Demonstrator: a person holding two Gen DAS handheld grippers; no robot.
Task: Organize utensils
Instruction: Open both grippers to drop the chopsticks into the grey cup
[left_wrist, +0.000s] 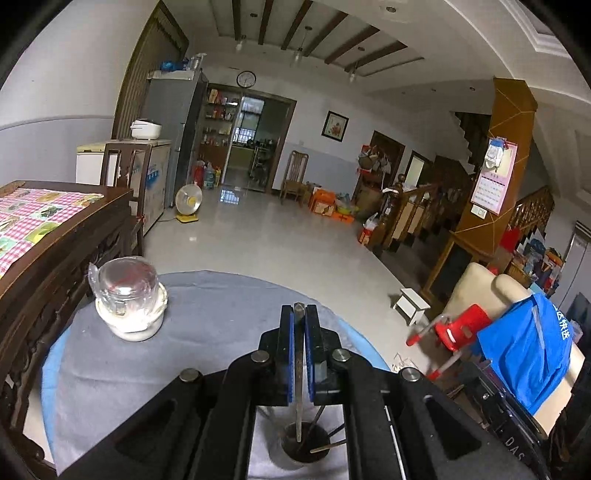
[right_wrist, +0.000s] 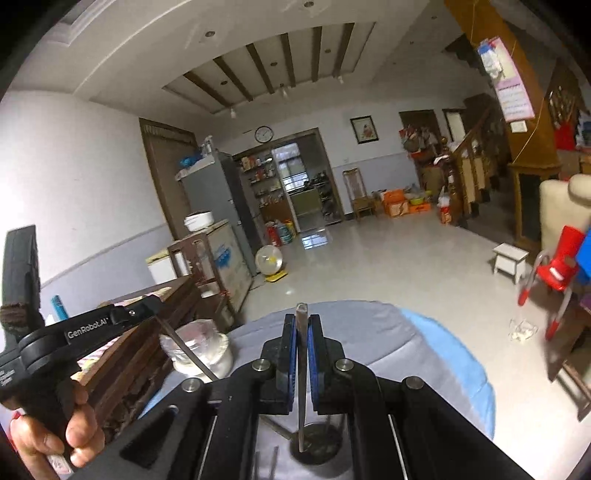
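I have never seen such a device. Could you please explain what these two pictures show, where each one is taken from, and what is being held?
There is no robot here. A person carries two tools, each with a camera looking forward along its two fingers. One picture comes from the left hand-held gripper, the other from the right hand-held gripper; the right view also shows the left tool and the person's left hand. Each gripper is shut on a thin metal chopstick-like stick: the left stick and the right stick. Below them, a dark round utensil holder holds more sticks. It stands on a round table with grey cloth, where a clear glass jar on a white base also stands.
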